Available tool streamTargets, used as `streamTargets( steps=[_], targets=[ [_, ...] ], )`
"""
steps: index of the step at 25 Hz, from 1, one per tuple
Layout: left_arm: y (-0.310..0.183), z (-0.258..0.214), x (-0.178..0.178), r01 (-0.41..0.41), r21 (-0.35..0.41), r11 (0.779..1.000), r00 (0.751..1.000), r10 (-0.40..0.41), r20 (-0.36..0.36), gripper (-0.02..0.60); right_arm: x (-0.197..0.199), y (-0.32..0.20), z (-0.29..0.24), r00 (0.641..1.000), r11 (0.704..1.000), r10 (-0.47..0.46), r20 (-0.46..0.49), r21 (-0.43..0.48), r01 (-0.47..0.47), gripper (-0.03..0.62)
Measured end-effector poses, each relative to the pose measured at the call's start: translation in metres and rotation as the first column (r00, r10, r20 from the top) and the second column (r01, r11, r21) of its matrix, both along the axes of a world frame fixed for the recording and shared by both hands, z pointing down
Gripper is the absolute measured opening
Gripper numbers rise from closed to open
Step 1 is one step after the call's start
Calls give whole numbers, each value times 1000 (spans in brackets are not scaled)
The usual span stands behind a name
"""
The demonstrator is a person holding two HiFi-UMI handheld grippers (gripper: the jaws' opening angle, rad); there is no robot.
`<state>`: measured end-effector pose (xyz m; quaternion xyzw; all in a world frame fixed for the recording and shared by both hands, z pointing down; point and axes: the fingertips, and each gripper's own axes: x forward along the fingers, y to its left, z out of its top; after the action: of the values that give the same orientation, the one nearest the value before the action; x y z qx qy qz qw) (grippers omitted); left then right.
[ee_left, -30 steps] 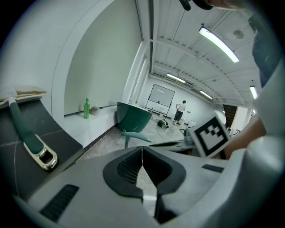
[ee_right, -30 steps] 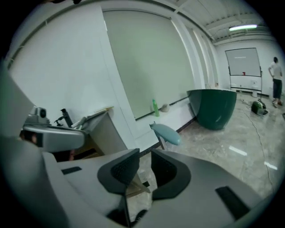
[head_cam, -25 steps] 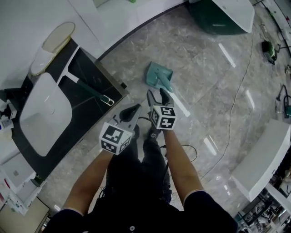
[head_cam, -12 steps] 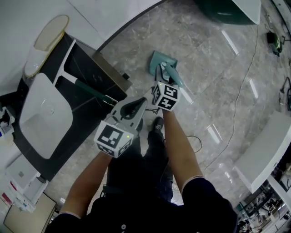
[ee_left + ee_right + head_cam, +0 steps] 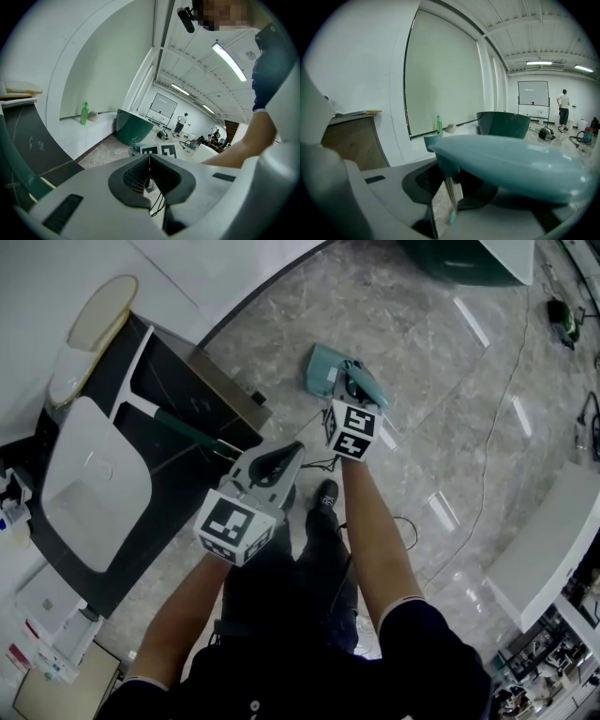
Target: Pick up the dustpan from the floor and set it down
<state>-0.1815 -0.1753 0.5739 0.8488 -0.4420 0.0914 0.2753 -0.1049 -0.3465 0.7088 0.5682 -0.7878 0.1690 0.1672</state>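
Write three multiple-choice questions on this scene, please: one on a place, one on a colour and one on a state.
1. Where does the dustpan lie?
A. in the white sink
B. on the grey floor
C. on the dark counter

2. Which colour has the dustpan?
A. red
B. yellow
C. teal

3. How do the jaws of the left gripper stand?
A. together, with nothing between them
B. wide apart
C. closed on a bottle

Answers:
1. B, since the head view shows it on the floor.
2. C, since the head view and the right gripper view both show teal plastic.
3. A, since the left gripper view shows the jaws meeting on nothing.
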Motion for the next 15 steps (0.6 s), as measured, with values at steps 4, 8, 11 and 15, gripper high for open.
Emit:
streamTargets(
  steps=[4,8,11,15],
  targets=[
    [-1,-5,9,-7,10,1000,1000,7,-11,14,23,-4,-28,1000,999,-21,9,38,21,71],
    [-1,-15,22,-18,24,1000,1000,18,-15,14,36,3,-73,996,995,-70,61,73,66,71],
    [-3,-29,36,-20,51,999,1000,20,-14,14,44,15,-115,989,989,-107,101,115,95,69],
    [-4,-58,60,-12,99,995,1000,15,-22,14,62,40,-170,983,978,-142,118,169,121,70]
  ],
)
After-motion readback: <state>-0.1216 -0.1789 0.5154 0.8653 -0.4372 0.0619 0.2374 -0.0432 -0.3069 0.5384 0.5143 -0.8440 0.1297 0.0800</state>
